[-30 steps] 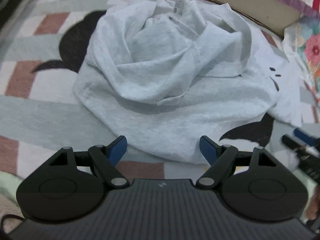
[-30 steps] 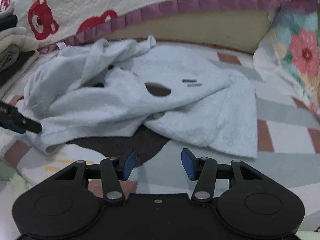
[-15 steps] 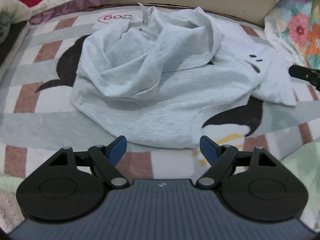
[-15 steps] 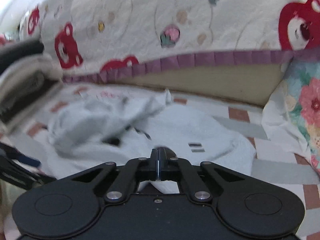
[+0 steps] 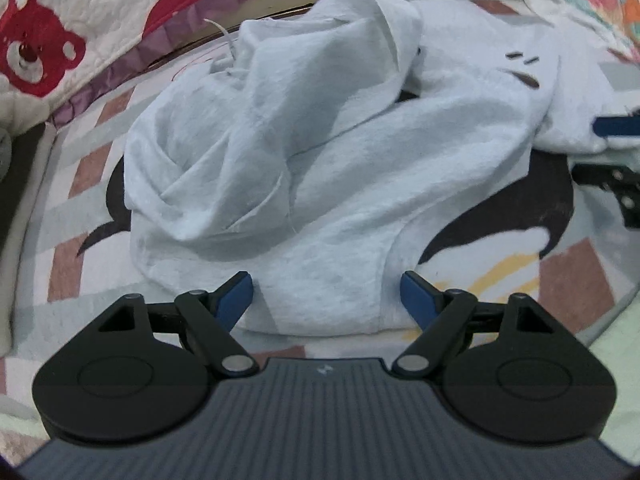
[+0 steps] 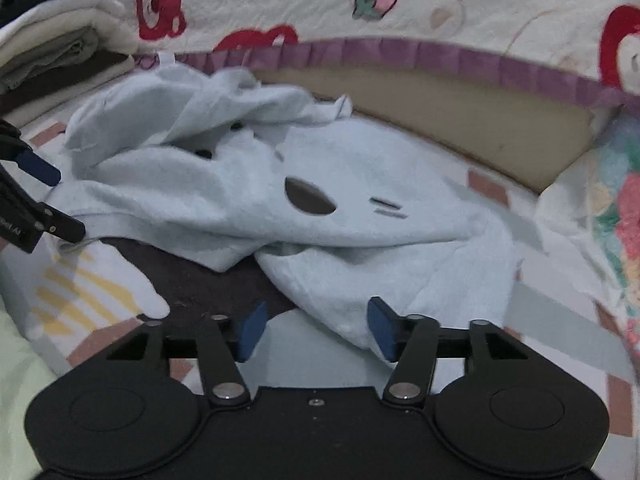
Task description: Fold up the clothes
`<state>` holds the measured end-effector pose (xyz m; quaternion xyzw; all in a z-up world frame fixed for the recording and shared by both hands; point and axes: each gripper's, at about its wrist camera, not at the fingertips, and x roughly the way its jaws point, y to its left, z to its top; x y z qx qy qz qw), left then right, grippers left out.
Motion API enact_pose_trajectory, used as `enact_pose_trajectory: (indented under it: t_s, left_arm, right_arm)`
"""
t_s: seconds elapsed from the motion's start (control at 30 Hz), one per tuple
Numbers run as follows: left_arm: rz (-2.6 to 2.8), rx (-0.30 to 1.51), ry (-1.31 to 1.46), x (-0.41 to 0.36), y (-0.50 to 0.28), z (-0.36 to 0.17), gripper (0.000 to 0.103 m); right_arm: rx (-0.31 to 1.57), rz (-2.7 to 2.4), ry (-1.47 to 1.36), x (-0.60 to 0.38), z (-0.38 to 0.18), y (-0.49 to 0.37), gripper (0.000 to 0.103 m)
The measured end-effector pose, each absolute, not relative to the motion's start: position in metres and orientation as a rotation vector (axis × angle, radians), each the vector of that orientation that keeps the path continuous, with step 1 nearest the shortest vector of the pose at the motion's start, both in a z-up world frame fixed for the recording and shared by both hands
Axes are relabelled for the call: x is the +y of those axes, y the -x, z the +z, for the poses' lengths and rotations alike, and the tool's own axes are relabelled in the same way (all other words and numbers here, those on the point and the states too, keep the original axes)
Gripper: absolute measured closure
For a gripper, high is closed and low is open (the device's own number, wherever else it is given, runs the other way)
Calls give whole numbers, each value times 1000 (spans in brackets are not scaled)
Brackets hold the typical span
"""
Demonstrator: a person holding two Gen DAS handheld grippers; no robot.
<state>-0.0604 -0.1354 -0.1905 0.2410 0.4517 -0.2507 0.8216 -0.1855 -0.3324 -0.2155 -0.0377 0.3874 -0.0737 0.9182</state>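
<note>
From the left wrist view, one crumpled pale grey cotton garment [image 5: 320, 168] lies heaped in the middle of a patterned bed sheet with brown and grey blocks and a large black cartoon shape [image 5: 520, 200]. The left gripper [image 5: 326, 296] hangs low over the garment's near hem, its two blue-padded jaws wide apart and opening; the hem shows in the gap between them, but neither pad presses on it and nothing is held. Three small dark marks are printed on the cloth toward the right. Behind runs one white quilt with red bear prints and a purple frill [image 5: 60, 40], and at the right edge the tip of the other gripper pokes in beside the cloth. The right wrist view shows the same single garment [image 6: 280, 200] from its other side, spread flatter, with one dark oval print and two short dashes. The right gripper [image 6: 316, 328] has its jaws spread and opening, a corner of the garment lying just ahead of the gap, ungripped. Only this view shows one stack of folded clothes, cream, grey and black [image 6: 52, 40], at the upper left, and one floral fabric [image 6: 616, 220] at the right.
</note>
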Motion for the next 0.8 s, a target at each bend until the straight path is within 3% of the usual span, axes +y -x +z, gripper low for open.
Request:
enact_pose_trajectory:
  t_s: [0.1, 0.17, 0.23, 0.27, 0.4, 0.57, 0.8]
  left_arm:
    - [-513, 943, -529, -136, 57, -191, 8]
    - [-486, 928, -539, -136, 50, -193, 0]
    - [-459, 931, -498, -129, 40, -195, 0]
    - [-447, 945, -457, -125, 35, -195, 7]
    - [-475, 905, -409, -119, 38, -183, 79]
    - [-548, 818, -340, -110, 61, -148, 96]
    - [-621, 738, -163, -82, 88, -99, 96]
  right_arm:
    - [767, -163, 36, -341, -223, 170, 26]
    - [751, -162, -21, -352, -224, 163, 25]
    - [733, -160, -79, -362, -226, 156, 57]
    - [722, -169, -102, -365, -223, 156, 95]
    - [589, -215, -170, -368, -193, 181, 94]
    - [457, -321, -185, -366, -143, 243, 94]
    - [408, -389, -203, -365, -106, 313, 95]
